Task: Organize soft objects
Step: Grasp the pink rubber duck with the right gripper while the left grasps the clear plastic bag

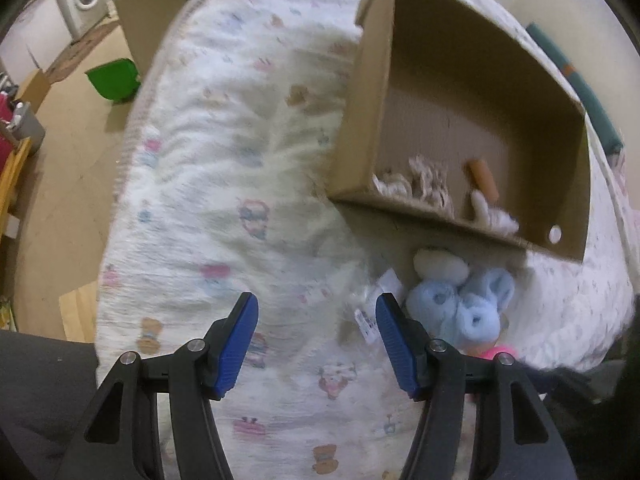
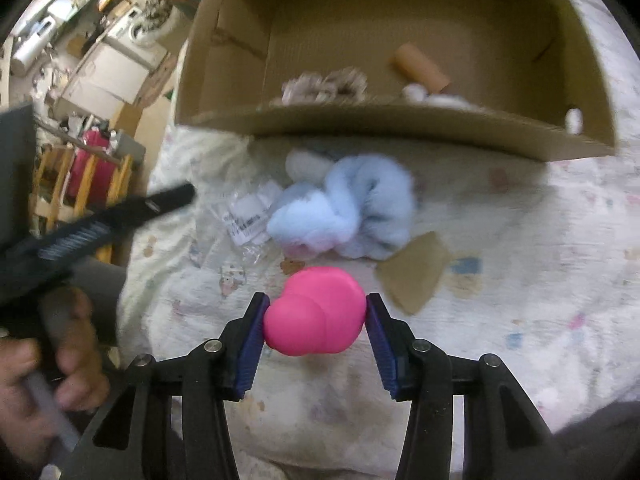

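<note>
My right tongs (image 2: 315,320) gripped the pink toy (image 2: 316,312) above the bed (image 2: 520,280); left tongs (image 1: 317,340) gaped empty. The box (image 2: 400,128) held several items; the blue plush (image 2: 344,212) waited beside its near wall.

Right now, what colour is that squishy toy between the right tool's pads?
Bright pink, clearest in the right wrist view.

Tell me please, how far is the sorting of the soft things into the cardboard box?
Partly done. The cardboard box already holds a beige knitted item and a white plush with an orange part. In hand: the right gripper is shut on the pink squishy toy. Left: the light blue fluffy slippers lie on the blanket. The left gripper is open, empty.
</note>
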Demonstrator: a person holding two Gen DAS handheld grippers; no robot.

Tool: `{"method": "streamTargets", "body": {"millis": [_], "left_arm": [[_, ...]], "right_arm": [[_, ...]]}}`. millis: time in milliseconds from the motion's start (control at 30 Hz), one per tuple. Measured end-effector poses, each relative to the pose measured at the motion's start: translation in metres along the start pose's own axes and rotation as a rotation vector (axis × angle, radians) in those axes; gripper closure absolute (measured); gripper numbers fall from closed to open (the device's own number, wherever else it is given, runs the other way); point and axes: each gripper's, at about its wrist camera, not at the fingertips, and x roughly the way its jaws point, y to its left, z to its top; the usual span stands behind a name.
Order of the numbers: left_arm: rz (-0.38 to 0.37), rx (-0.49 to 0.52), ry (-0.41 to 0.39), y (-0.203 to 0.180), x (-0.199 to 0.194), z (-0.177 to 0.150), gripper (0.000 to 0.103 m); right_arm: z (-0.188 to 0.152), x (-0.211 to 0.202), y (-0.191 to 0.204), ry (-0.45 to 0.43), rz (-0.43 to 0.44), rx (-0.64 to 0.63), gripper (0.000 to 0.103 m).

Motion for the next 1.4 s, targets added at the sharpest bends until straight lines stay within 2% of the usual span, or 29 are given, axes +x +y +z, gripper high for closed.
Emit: {"method": "streamTargets", "body": {"millis": [133, 300, 367, 400, 433, 467, 567, 633, 833, 933, 1000, 1133, 1267, 1400], "left_arm": [[-0.018, 0.045, 0.051, -0.013, 0.016, -0.002, 0.046], [-0.007, 0.111, 0.063, -0.029, 0.030, -0.005, 0.049], [0.015, 0.146, 0.069, -0.036, 0.040, -0.007, 0.060], [0.028, 0.163, 0.072, -0.038, 0.043, -0.009, 0.062], [0.053, 0.191, 0.075, -0.042, 0.047, -0.009, 0.067], [0.071, 0.218, 0.067, -0.045, 0.049, -0.011, 0.077], [0.069, 0.260, 0.041, -0.051, 0.044, -0.014, 0.086], [0.060, 0.255, 0.041, -0.048, 0.042, -0.013, 0.087], [0.098, 0.151, 0.044, -0.018, 0.036, -0.011, 0.088], [0.100, 0.134, 0.009, -0.011, 0.021, -0.015, 0.090], [0.071, 0.116, -0.026, -0.007, 0.008, -0.018, 0.090], [0.070, 0.139, -0.102, -0.007, -0.018, -0.023, 0.091], [0.027, 0.099, -0.178, -0.002, -0.048, -0.026, 0.092], [0.023, 0.120, -0.247, -0.009, -0.072, -0.027, 0.092]], "right_arm": [[-0.002, -0.019, -0.021, -0.061, 0.005, 0.048, 0.052], [0.002, -0.024, -0.042, -0.106, 0.019, 0.148, 0.052], [0.005, -0.025, -0.046, -0.119, 0.014, 0.159, 0.052], [0.007, -0.025, -0.046, -0.124, 0.007, 0.158, 0.052], [0.008, -0.024, -0.047, -0.124, 0.002, 0.156, 0.052], [0.010, -0.023, -0.048, -0.124, -0.003, 0.153, 0.052], [0.013, -0.019, -0.047, -0.114, -0.013, 0.149, 0.052], [0.014, -0.016, -0.048, -0.107, 0.005, 0.156, 0.052], [0.013, -0.017, -0.048, -0.113, 0.013, 0.161, 0.052], [0.010, -0.022, -0.051, -0.120, 0.009, 0.162, 0.052], [0.010, -0.025, -0.051, -0.130, 0.000, 0.159, 0.052], [0.010, -0.031, -0.050, -0.154, 0.005, 0.160, 0.052], [0.007, -0.043, -0.045, -0.201, 0.016, 0.136, 0.052], [0.006, -0.060, -0.042, -0.267, 0.030, 0.116, 0.052]]}}
